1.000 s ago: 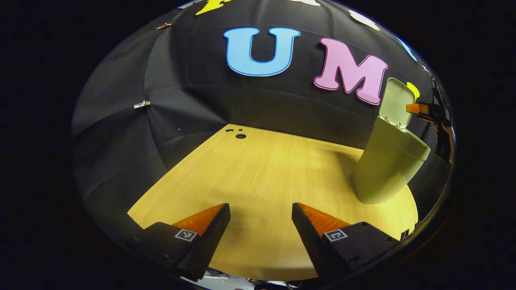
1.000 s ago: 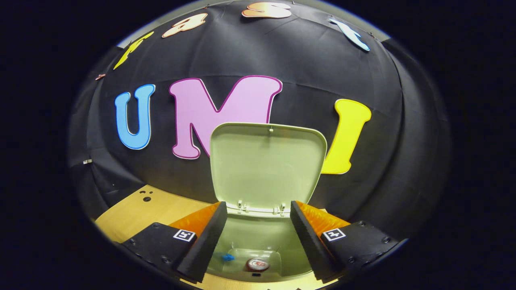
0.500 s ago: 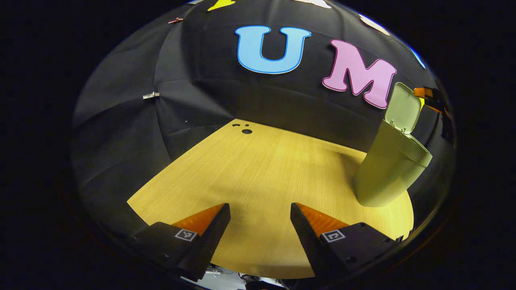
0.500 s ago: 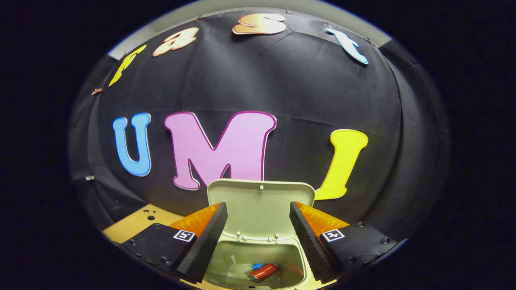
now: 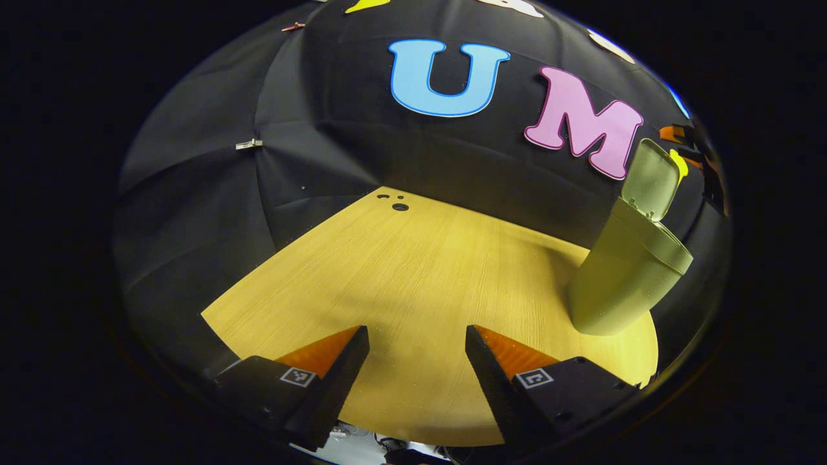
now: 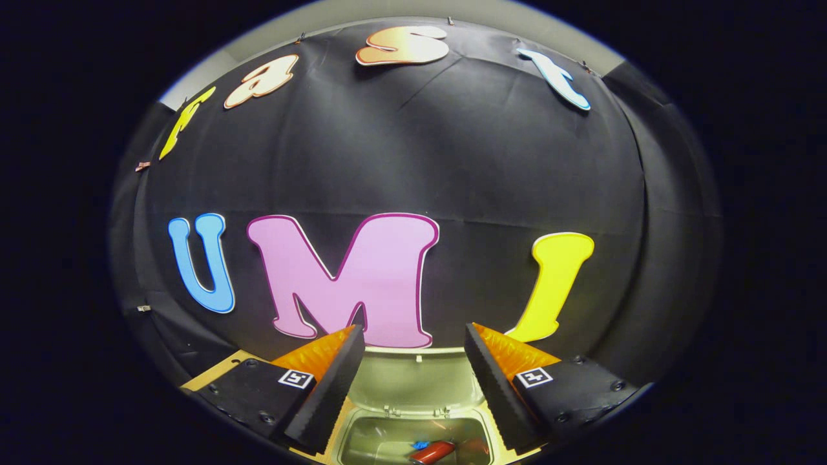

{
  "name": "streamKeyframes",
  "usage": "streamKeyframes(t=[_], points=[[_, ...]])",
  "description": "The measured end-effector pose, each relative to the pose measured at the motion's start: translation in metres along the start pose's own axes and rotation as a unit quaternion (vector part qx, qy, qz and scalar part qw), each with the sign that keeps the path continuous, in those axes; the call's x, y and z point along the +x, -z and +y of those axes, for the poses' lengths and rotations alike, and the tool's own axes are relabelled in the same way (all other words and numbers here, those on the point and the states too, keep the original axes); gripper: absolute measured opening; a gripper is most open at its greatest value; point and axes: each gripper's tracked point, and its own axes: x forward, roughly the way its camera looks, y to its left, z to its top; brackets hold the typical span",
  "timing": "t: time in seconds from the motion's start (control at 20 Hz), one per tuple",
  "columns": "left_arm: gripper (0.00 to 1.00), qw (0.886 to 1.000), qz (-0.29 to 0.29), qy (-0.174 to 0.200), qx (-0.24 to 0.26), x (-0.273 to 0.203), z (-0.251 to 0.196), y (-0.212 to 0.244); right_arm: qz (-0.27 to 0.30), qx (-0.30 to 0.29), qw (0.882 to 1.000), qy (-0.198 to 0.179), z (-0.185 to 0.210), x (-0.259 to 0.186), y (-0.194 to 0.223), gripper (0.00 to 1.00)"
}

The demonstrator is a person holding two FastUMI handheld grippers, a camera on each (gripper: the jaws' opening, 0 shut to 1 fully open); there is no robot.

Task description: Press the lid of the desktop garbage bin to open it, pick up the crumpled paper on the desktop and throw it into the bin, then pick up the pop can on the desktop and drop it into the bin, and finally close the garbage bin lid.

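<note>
A pale green bin (image 5: 623, 278) stands at the right of the wooden table (image 5: 420, 284), its lid (image 5: 652, 177) tipped up and open. My right gripper (image 6: 408, 381) hovers open above the bin's mouth (image 6: 413, 439), looking down past the raised lid (image 6: 413, 381). At the bottom of the bin lies the red pop can (image 6: 431, 451) beside a small blue scrap (image 6: 420, 444). My left gripper (image 5: 417, 374) stands open and empty low over the table's near part, well left of the bin. The other gripper (image 5: 685, 139) shows high behind the lid in the left gripper view.
Small dark holes (image 5: 399, 206) mark the table's far corner. Black cloth walls close the booth behind and to the left. A wide stretch of bare wood lies between my left gripper and the bin.
My right gripper has risen above the bin, so lid and bin sank low in its view. The can now lies on its side inside. The left gripper barely moved.
</note>
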Motion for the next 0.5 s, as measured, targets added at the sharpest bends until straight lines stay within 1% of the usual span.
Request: streamKeyframes(t=[0.2, 0.5], points=[[0.96, 1.0, -0.004, -0.013, -0.009, -0.004, 0.003, 0.003, -0.004, -0.009, 1.0, -0.002, 0.003, 0.025, -0.009, 0.97], [0.96, 0.999, -0.003, -0.036, -0.037, -0.01, 0.003, 0.013, 0.017, -0.009, 1.0, -0.007, -0.001, 0.052, 0.008, 0.97]])
